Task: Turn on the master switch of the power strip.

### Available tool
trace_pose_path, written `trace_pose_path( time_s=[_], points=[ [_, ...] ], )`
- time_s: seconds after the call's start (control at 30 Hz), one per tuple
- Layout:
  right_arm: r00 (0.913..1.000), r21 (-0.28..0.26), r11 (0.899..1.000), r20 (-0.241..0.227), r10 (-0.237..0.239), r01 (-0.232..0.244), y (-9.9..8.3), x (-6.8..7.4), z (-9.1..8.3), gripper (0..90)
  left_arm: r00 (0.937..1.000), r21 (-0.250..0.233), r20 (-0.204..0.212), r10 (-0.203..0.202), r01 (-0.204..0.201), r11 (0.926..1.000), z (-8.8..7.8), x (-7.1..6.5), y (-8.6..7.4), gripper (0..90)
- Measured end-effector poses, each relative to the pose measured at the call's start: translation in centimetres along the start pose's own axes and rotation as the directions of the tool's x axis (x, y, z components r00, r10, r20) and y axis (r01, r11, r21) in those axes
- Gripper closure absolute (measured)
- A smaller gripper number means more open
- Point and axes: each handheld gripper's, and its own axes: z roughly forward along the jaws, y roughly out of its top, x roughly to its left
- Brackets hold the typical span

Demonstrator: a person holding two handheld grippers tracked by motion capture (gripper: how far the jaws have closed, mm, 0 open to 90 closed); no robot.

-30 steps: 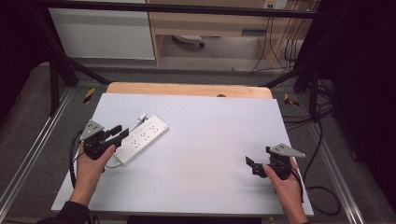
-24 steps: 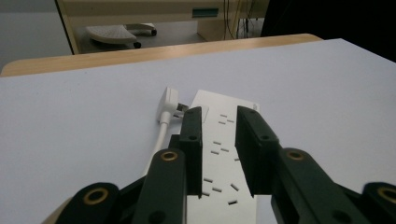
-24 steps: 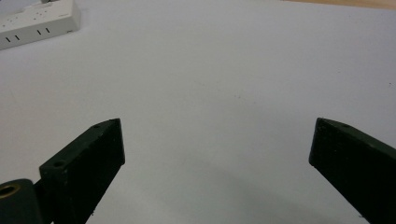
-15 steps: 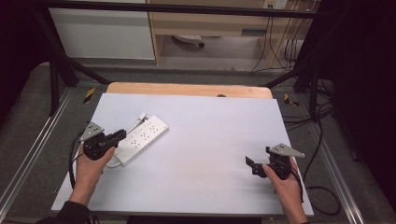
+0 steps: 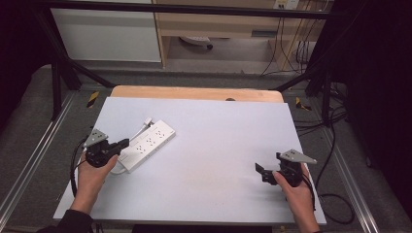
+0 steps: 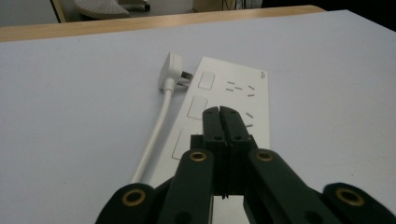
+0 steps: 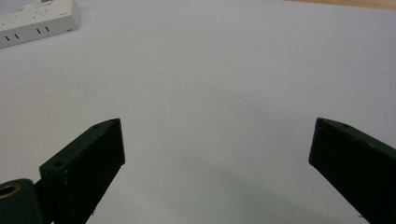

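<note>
On the pale table, at its left side, a white power strip is lying slantwise, and the left gripper is hovering over its near end with jaws just closed together on nothing. The left gripper view is showing the white plug sitting against the strip's far corner, its cord running alongside; the right gripper, well apart, is standing wide open over bare table.

A pale grey table is carrying a white power strip, lying slantwise near its left edge, its cord lying alongside.
</note>
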Motion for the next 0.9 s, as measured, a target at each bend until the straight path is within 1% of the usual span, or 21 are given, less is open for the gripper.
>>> trace_pose_path(
  time_s=[0.1,0.27,0.4,0.6,0.73,0.9],
  points=[
    [1.0,0.001,1.0,0.001,0.001,-0.001,0.0,0.0,0.0,4.0,1.0,0.025,-0.007,0.001,-0.001,0.9997,0.1,0.1,-0.2,90.0],
    [1.0,0.002,1.0,-0.001,-0.001,0.001,0.0,0.1,0.1,4.0,0.9999,0.05,-0.007,-0.01,0.011,0.9987,0.0,0.3,-0.5,90.0],
    [1.0,0.003,1.0,-0.001,0.0,0.0,0.0,0.1,0.1,4.0,0.9997,0.085,-0.025,0.008,-0.006,0.9963,-0.1,0.6,-1.1,90.0],
    [1.0,0.004,1.0,0.001,0.001,-0.001,0.0,0.0,0.1,3.9,0.9993,0.104,-0.037,0.001,0.003,0.9946,-0.4,0.9,-1.6,90.0],
    [1.0,0.004,1.0,-0.001,0.003,-0.003,0.0,0.0,0.1,3.9,0.9991,0.122,-0.041,0.006,-0.001,0.9925,-0.3,0.9,-1.8,90.0],
    [1.0,0.005,1.0,0.0,0.003,-0.003,-0.1,0.0,0.1,3.9,0.9987,0.137,-0.05,0.0,0.007,0.9905,-0.3,1.0,-1.9,90.0]
  ],
)
